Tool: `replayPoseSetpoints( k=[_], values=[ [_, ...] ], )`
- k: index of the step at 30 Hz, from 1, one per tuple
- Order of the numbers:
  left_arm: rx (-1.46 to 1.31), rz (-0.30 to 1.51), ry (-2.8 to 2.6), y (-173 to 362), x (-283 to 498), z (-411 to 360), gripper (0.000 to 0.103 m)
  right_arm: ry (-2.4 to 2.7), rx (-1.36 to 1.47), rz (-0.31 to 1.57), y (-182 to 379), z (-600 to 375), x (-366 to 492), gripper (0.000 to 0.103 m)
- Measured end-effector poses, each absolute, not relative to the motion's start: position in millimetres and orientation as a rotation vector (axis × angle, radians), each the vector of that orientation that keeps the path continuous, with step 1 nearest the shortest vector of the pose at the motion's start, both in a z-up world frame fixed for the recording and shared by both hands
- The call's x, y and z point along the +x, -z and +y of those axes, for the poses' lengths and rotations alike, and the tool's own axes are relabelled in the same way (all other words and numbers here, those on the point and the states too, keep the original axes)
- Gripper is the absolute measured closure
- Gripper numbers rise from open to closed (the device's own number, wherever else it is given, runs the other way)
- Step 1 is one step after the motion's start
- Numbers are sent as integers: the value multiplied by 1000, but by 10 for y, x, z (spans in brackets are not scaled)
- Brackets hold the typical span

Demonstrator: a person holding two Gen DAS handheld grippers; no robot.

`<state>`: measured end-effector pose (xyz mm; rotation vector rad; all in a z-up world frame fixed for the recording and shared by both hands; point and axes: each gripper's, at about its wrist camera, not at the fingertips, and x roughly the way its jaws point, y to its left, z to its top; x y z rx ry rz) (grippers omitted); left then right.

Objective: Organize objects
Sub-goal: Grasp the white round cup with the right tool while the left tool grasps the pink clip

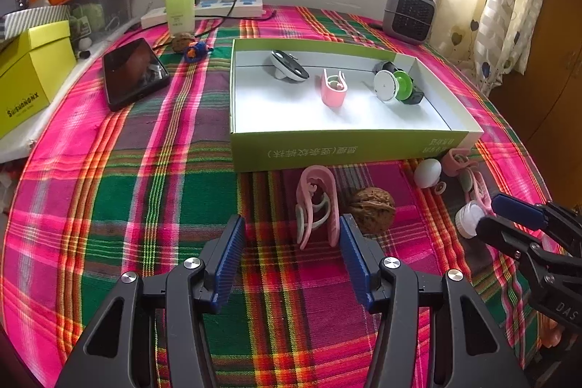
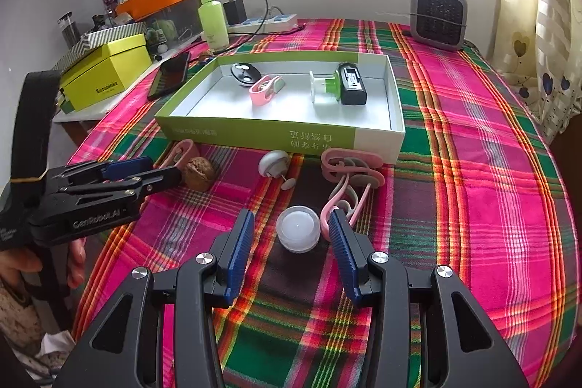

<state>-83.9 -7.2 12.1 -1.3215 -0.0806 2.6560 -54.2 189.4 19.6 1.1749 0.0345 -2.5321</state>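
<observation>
Green cardboard forms the box (image 1: 345, 151) that serves as the collecting place, lying open toward the far edge of the plaid-covered worktop (image 1: 145, 206). By my judgement the sorting is partly done: inside it already lie a round white-and-black gadget (image 1: 289, 66), a pink clip (image 1: 334, 88), a white-and-green disc (image 1: 394, 85) and a black block (image 2: 351, 84). Left outside, along the box's near wall, are another pink clip (image 1: 316, 206) standing on edge, a walnut (image 1: 373, 210) just beside it, a white ball (image 1: 428, 172), a tangle of pink clips (image 2: 351, 170) and a white cap (image 2: 298, 230). The left claw (image 1: 291, 239) is released, its blue pads apart with the standing clip between them but not pressed. The right claw (image 2: 289, 231) is likewise released, straddling the cap, with a gap showing on both sides. Each grasp seems about to be made, so five or so loose pieces remain. A second walnut (image 1: 182, 42) and a small blue toy (image 1: 196, 50) lie toward the far left corner near a phone (image 1: 132, 73); whether they belong to the job I cannot tell.
</observation>
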Motion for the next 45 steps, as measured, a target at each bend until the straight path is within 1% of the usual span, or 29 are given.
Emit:
replayPoseSetpoints(
  k=[16,24,35,39,45],
  values=[
    [-1315,19,-2691,-96,-1020,-56,51,2521,1201,2,-136,1971,-519,59],
    [-1311,25,-2714,-94,-1079,-43,51,2497,1212,19,-88,1906,-568,59],
    [-1311,13,-2719,-95,-1072,-72,56,2489,1240,43,-12,1850,-653,59],
    [-1307,15,-2727,-100,-1076,-103,60,2504,1234,78,-6,1816,-651,59],
    [-1305,20,-2734,-98,-1080,-108,60,2525,1230,106,-2,1807,-635,59]
  ],
)
